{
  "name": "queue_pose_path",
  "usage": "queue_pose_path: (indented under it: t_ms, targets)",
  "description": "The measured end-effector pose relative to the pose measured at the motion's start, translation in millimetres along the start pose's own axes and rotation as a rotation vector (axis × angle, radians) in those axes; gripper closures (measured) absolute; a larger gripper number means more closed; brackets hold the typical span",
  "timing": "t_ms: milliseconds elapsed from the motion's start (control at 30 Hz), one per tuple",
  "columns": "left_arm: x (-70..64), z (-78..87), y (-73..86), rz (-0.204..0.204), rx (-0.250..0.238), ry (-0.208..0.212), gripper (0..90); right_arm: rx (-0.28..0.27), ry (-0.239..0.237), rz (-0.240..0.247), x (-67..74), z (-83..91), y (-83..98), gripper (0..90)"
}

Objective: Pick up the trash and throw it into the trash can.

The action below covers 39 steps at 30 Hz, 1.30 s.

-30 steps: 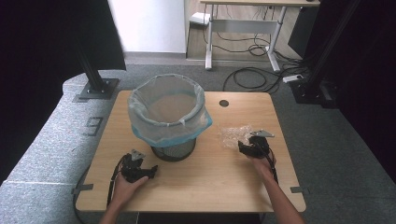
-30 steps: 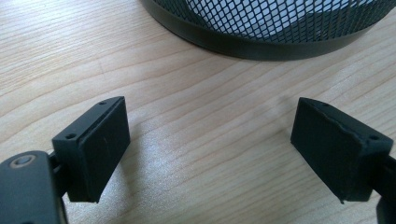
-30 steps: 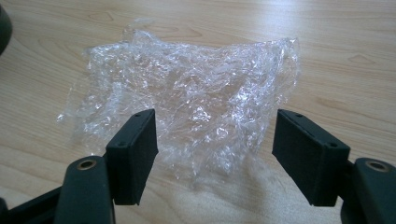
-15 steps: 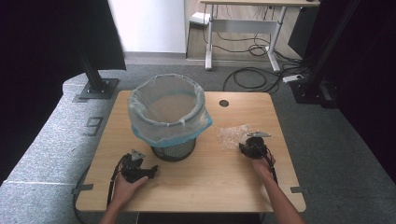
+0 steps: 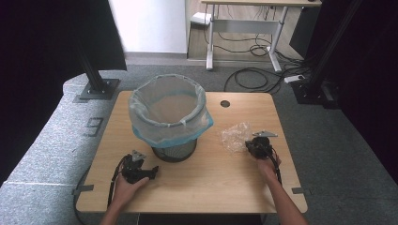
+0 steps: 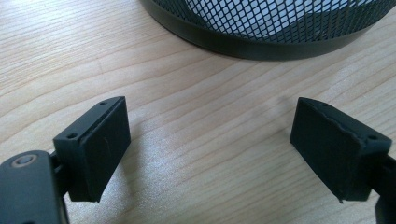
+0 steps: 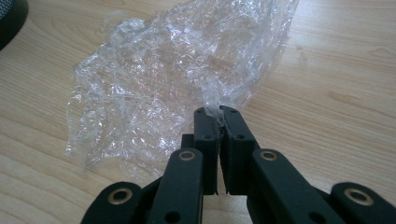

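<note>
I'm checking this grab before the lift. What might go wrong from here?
The right gripper has just closed on only a thin edge of the crumpled plastic wrap, so the slick film may slip out. The loose wrap could also snag the bin liner rather than drop into the mesh bin.

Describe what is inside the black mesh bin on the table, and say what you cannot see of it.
A pale plastic liner with a blue edge lines the black mesh bin and folds out over its rim. Nothing shows lying in it. The liner covers the bin's upper wall and its floor.
</note>
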<state>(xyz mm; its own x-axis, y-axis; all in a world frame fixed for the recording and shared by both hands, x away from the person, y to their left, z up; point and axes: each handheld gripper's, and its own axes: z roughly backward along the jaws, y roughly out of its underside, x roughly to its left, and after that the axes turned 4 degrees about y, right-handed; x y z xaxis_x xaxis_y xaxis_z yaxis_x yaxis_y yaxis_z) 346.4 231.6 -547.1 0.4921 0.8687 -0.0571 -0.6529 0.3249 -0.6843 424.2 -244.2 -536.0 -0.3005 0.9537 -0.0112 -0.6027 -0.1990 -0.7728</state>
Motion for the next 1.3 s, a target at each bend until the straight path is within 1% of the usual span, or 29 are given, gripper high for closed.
queue_pose_path:
  t_ms: [100,333,433,633,733,833,1067,1300]
  targets:
    - [0.0,0.1,0.1,-0.001,0.0,0.0,12.1,-0.013,0.002,-0.015,-0.8,5.2,-0.1,85.6]
    - [-0.1,0.1,0.2,-0.001,-0.002,0.001,12.3,-0.07,-0.018,-0.046,-1.1,26.4,-1.8,85.9]
    - [-0.2,0.2,0.3,0.0,-0.002,0.001,12.4,-0.089,-0.026,-0.058,-1.9,32.6,-2.3,85.9]
    - [-0.2,0.2,0.3,0.0,-0.002,0.001,12.4,-0.107,-0.029,-0.068,-2.8,36.0,-3.2,85.9]
    - [-0.1,0.2,0.3,-0.001,-0.002,0.001,12.4,-0.12,-0.018,-0.069,-3.4,38.0,-4.2,86.0]
    - [-0.1,0.2,0.3,-0.001,-0.002,0.001,12.4,-0.138,-0.015,-0.082,-4.4,41.6,-5.6,86.0]
    - [-0.1,0.2,0.2,-0.001,-0.002,0.001,12.4,-0.179,-0.031,-0.086,-3.6,50.6,-9.8,86.0]
    - [-0.1,0.2,0.2,-0.001,-0.002,0.001,12.4,-0.203,-0.033,-0.098,-4.5,55.2,-11.1,86.0]
